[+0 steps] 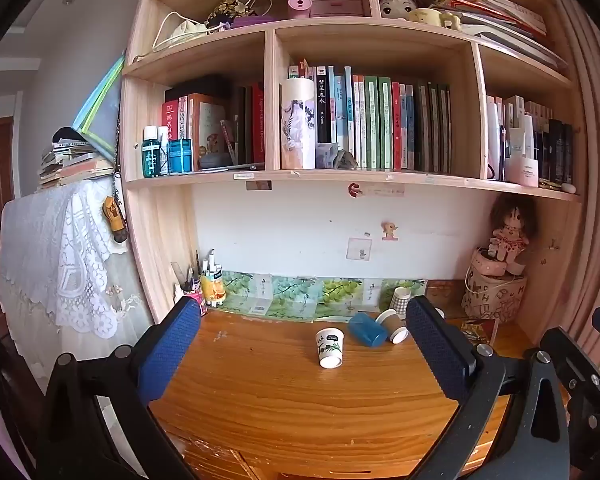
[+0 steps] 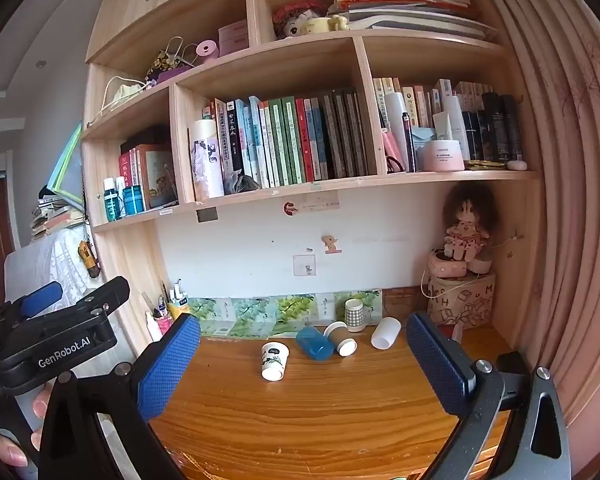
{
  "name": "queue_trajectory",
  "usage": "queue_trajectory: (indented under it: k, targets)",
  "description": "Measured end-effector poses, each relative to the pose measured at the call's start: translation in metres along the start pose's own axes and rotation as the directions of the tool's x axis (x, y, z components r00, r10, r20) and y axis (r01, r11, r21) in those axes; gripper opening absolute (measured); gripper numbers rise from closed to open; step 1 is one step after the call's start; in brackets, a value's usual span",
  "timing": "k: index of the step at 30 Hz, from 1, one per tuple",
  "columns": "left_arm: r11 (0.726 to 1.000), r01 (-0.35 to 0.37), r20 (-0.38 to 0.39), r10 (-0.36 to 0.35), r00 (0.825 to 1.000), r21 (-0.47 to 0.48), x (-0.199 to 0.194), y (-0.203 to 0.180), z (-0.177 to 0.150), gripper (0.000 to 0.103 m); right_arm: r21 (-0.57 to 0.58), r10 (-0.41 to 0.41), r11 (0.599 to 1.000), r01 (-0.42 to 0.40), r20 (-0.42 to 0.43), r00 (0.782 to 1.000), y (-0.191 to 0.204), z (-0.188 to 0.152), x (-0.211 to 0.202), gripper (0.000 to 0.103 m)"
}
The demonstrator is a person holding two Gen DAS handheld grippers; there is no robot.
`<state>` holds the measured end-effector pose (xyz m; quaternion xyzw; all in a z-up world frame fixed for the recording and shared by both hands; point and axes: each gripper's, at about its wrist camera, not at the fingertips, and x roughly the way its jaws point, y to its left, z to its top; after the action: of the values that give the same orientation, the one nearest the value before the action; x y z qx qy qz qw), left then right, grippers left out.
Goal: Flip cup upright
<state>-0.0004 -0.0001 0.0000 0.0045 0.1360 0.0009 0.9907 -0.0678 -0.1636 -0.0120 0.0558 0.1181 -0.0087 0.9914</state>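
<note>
1. I am looking at a wooden worktop (image 1: 284, 396) set under a bookshelf (image 1: 340, 178) packed with books, with a white wall behind and a pink curtain (image 2: 572, 200) on the right.
2. Five cups sit toward the back: a white leaf-print paper cup (image 1: 330, 347) lying on its side nearest me, a blue plastic cup (image 1: 366, 329) and a brown paper cup (image 1: 393, 326) tipped over just beside each other, and a checked cup (image 1: 400, 300) upright at the wall.
3. A pen holder (image 1: 212, 286) stands back-left, and a rag doll (image 1: 508, 232) on a printed box back-right.
4. The near half of the worktop is open wood, bounded by the shelf's side panels.
5. Only the right wrist view shows a plain white cup (image 2: 385, 333) on its side; my left finger hides it in the other.
6. My left hand-held gripper (image 1: 304, 354) and right hand-held gripper (image 2: 302, 360) are both spread wide, gripping nothing, short of the cups.
</note>
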Motion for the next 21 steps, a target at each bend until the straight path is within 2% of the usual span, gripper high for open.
queue_trajectory:
  k: [4, 21]
  targets:
    - [1.000, 0.003, -0.007, -0.003, 1.000, -0.003, 0.000, 0.000, 0.000, 0.103, -0.030, -0.009, 1.000, 0.009, 0.011, 1.000, 0.000, 0.002, 0.000, 0.103]
    - [1.000, -0.006, 0.036, 0.006, 0.999, 0.019, 0.004, -0.004, 0.002, 0.103, 0.016, -0.001, 1.000, 0.001, -0.005, 1.000, -0.002, -0.001, 0.011, 0.103]
